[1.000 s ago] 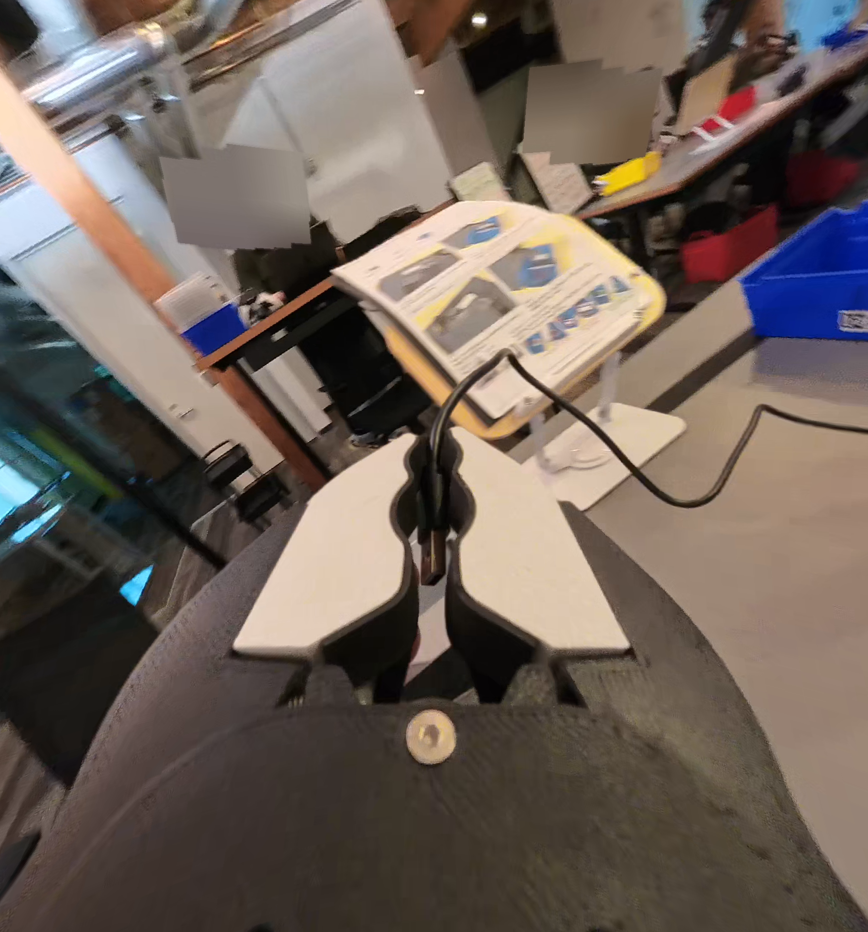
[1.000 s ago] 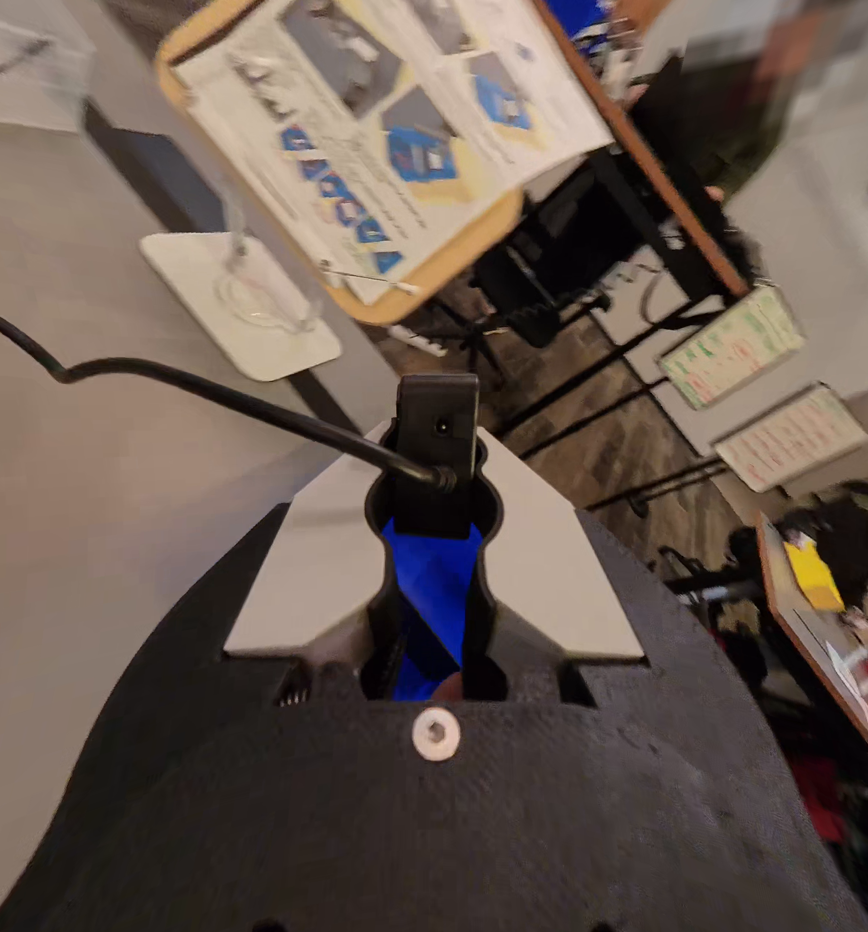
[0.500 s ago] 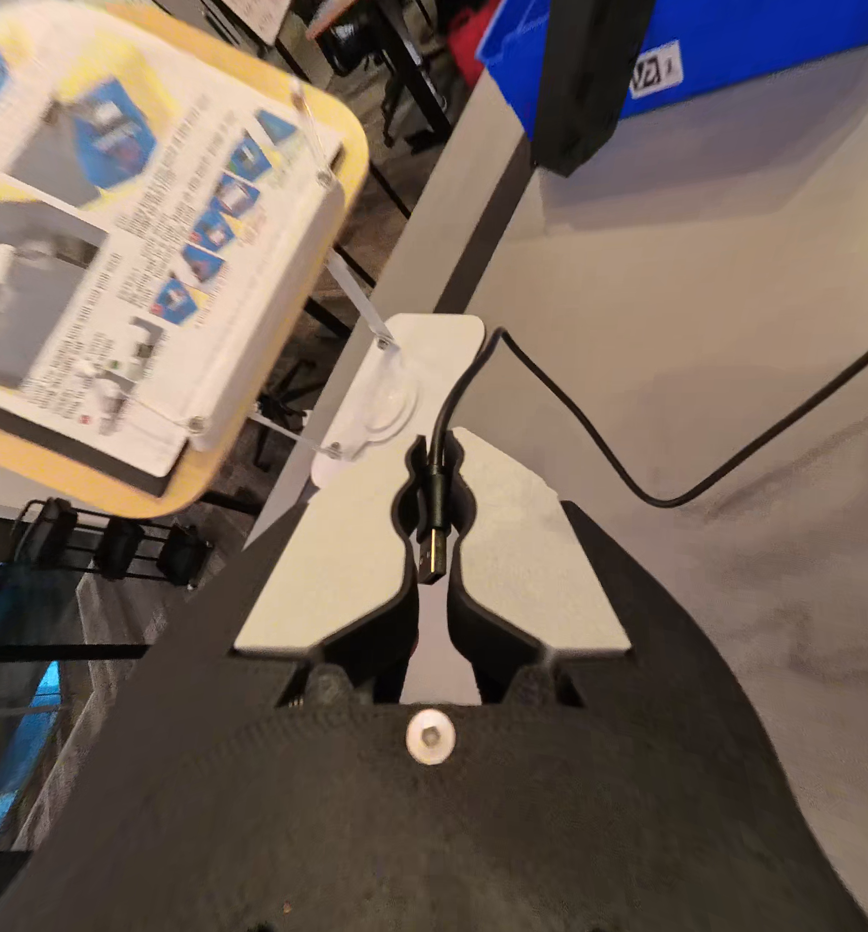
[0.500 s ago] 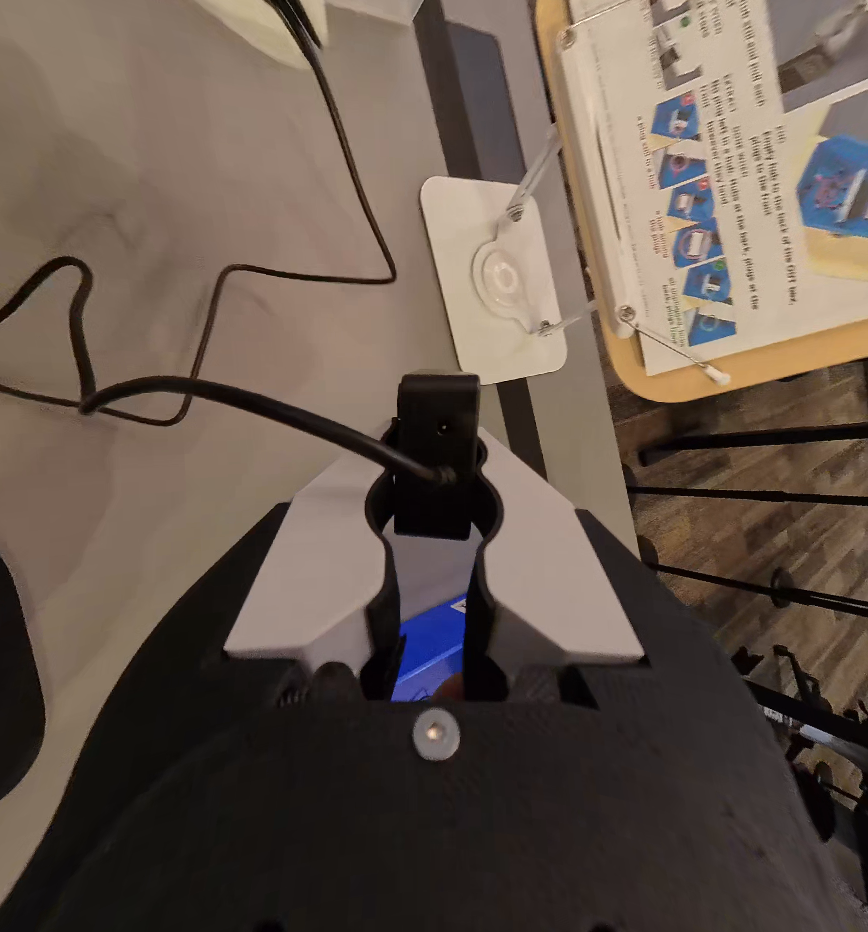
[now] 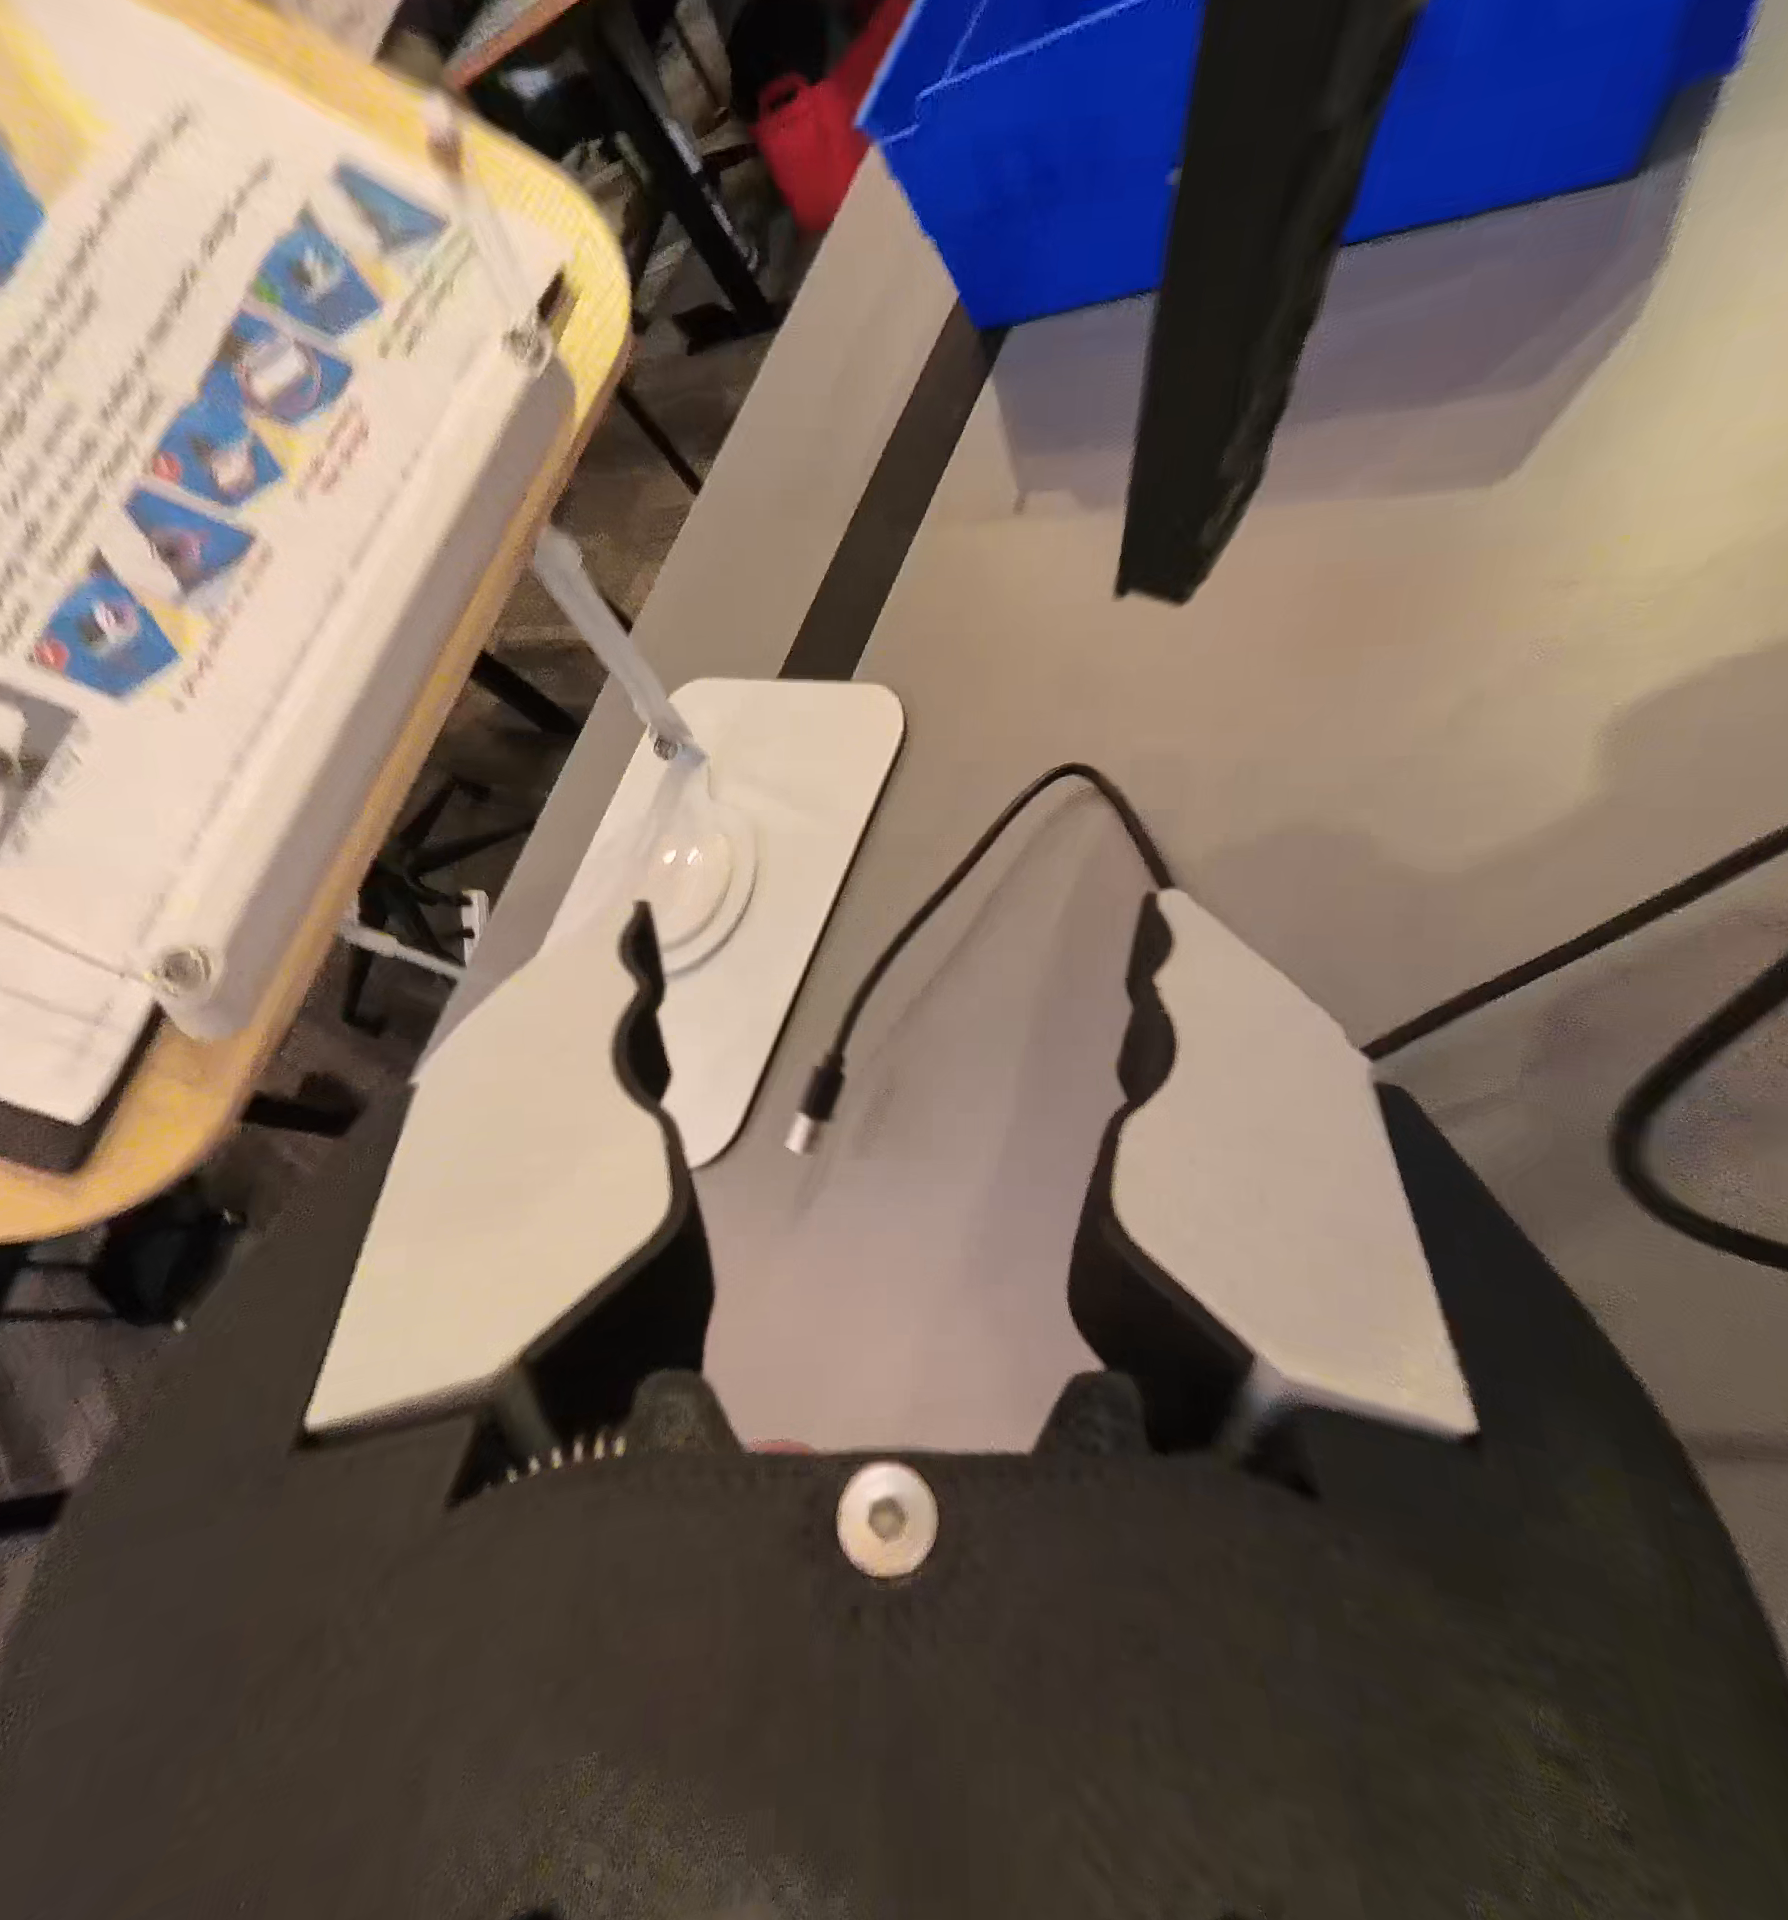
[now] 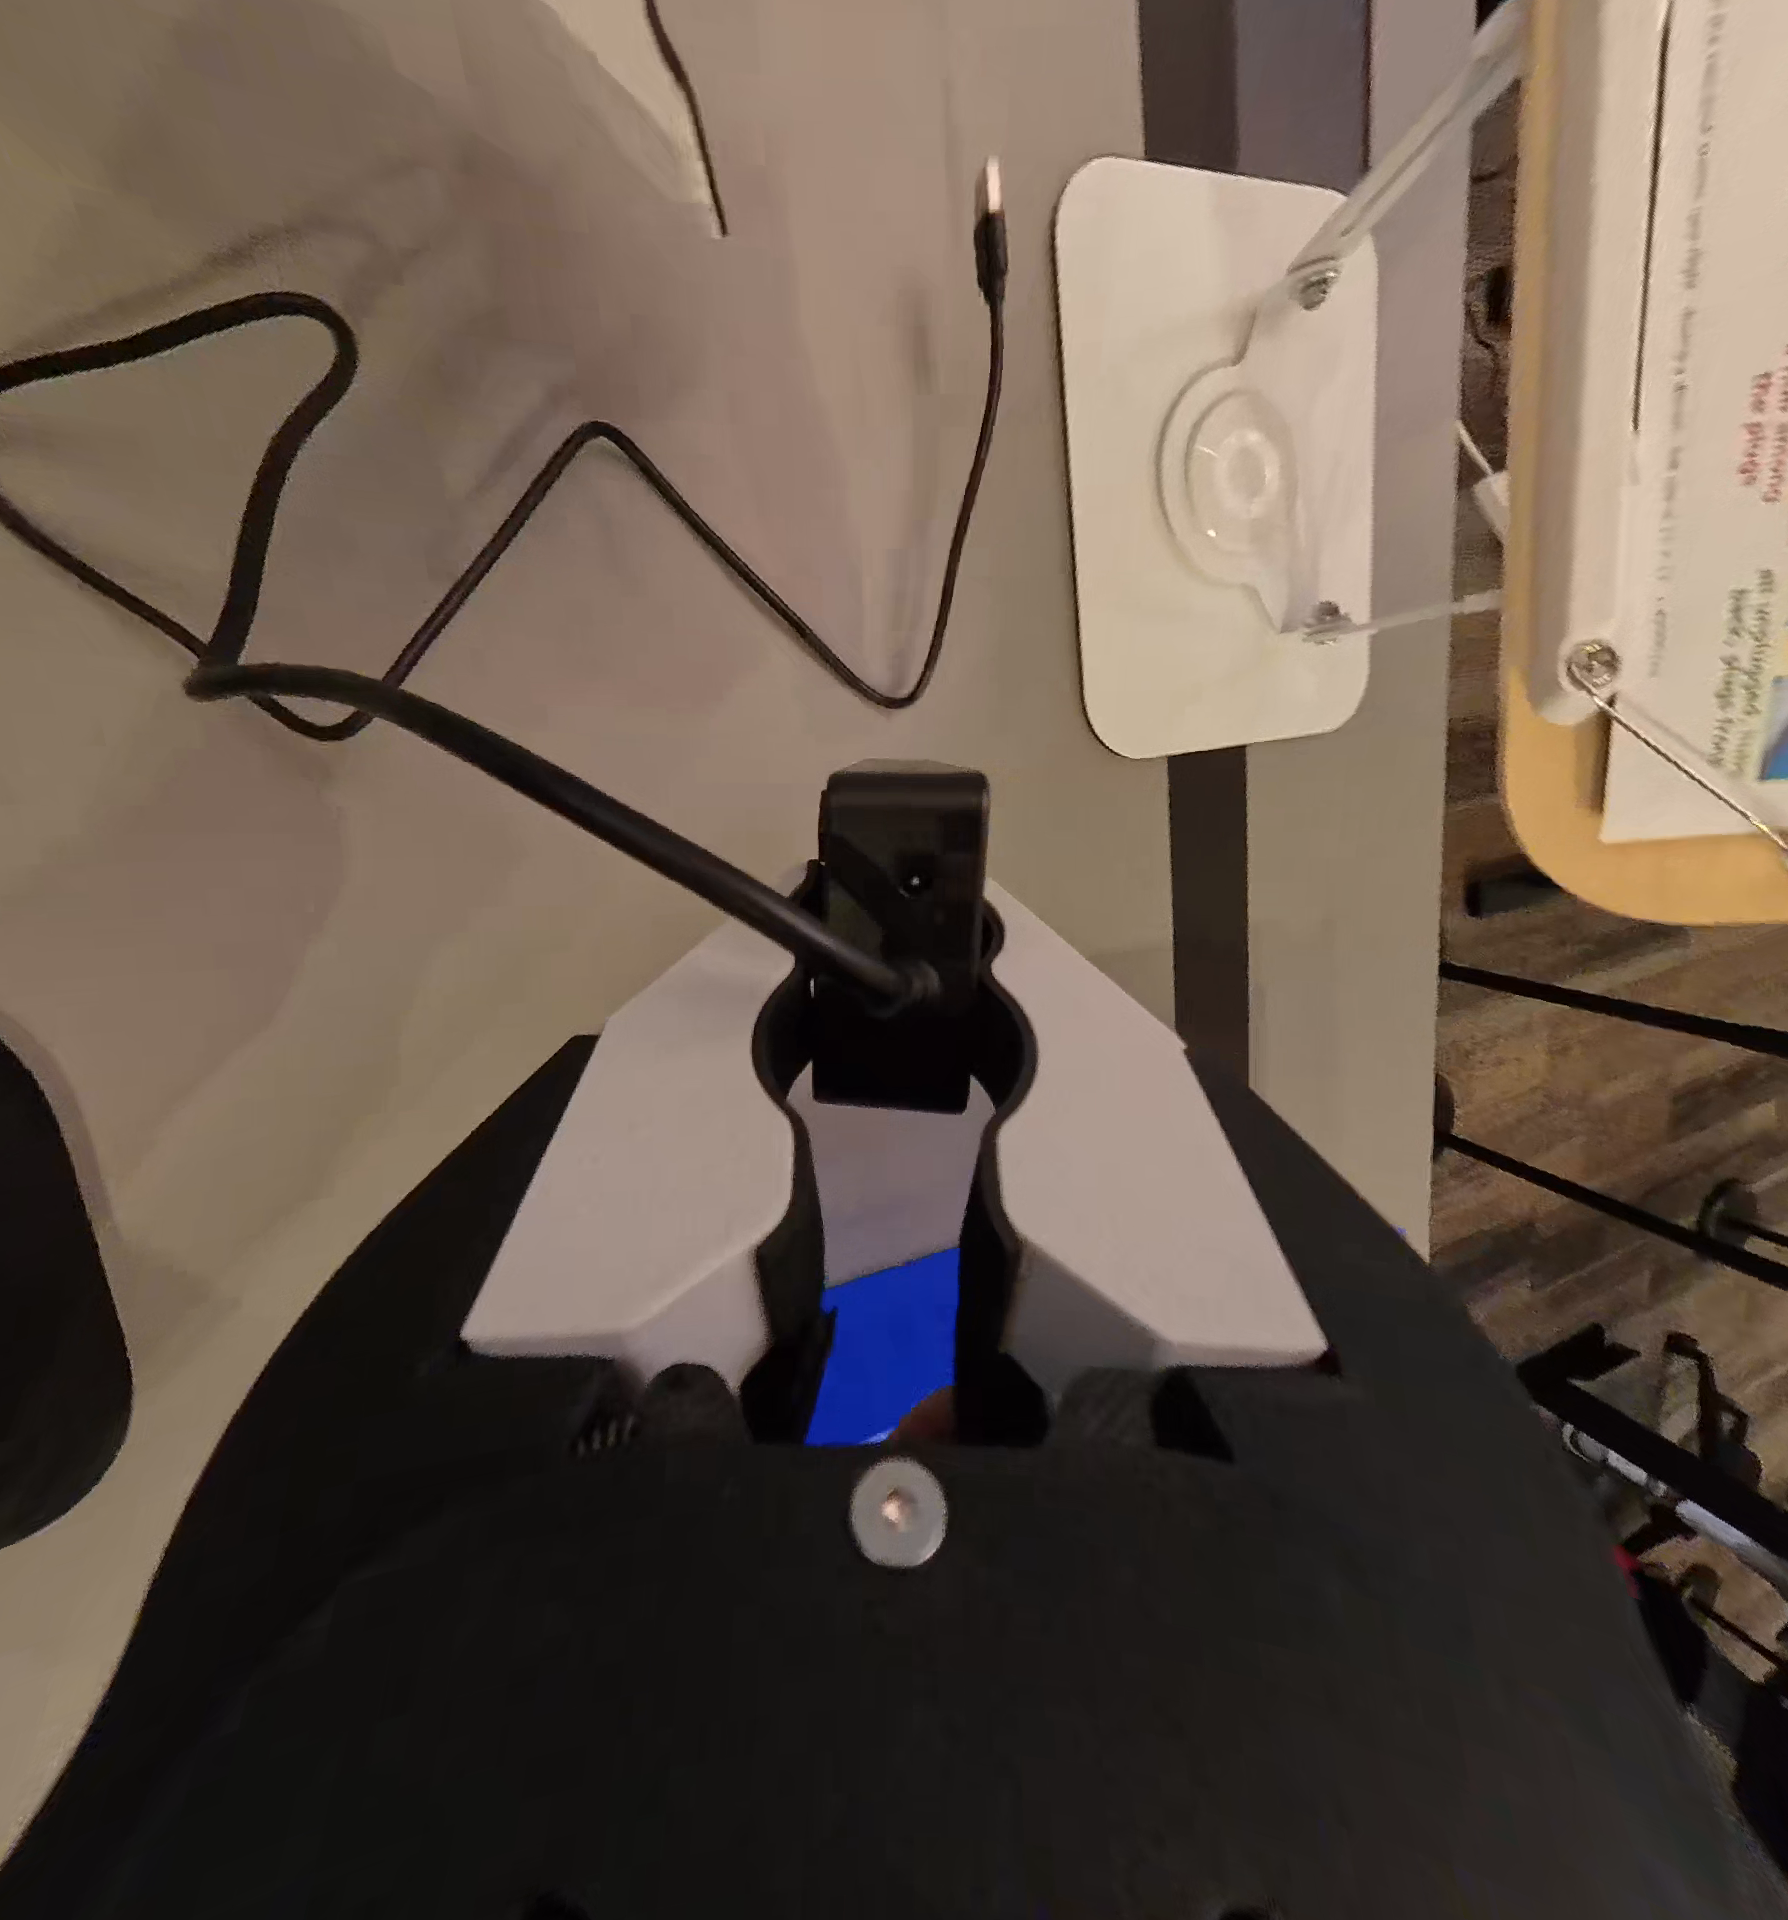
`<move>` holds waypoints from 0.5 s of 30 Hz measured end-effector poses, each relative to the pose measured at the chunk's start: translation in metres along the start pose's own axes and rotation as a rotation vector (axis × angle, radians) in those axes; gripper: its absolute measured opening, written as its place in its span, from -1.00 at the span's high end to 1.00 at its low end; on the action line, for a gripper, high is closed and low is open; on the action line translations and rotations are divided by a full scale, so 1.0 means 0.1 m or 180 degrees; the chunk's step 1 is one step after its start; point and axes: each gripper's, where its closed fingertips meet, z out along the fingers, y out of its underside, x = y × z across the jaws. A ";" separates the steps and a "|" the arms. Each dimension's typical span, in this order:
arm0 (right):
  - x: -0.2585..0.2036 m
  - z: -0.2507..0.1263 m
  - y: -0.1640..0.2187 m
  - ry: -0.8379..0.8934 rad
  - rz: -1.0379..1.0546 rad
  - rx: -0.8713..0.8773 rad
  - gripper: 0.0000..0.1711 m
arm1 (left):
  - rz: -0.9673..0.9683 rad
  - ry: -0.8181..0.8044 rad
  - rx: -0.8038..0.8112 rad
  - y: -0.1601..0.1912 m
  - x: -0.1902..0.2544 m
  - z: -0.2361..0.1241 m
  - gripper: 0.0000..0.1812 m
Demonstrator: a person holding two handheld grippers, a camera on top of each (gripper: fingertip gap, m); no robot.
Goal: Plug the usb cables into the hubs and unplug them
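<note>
Left gripper: jaws just sprang wide, empty.
Thin black USB cable: dropped, plug now on grey tabletop.
Right gripper: still pinching black rectangular hub.
Meaning: unplug likely finished.

Left wrist view: looking steeply down along wide-spread grey fingers at the grey tabletop, pretty close; facing the table's far edge and a blue plastic bin. Right wrist view: also tilted down over the same tabletop, near its edge. Shared by both: white rectangular stand base, thin black USB cable's plug, yellow-edged instruction board.
</note>
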 end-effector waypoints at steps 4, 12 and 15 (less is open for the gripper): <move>-0.11 0.08 -0.12 -0.0266 -0.0206 -0.0040 0.75 | 0.0233 0.0280 0.0310 -0.45 0.25 -0.09 0.08; -0.38 0.09 -0.51 -0.0796 -0.0482 0.0288 0.75 | 0.0264 0.0791 0.0454 -0.65 0.86 0.31 0.34; -0.44 0.06 -0.53 -0.0898 -0.0571 0.0336 0.75 | 0.0122 0.0745 0.0628 -0.69 0.85 0.29 0.64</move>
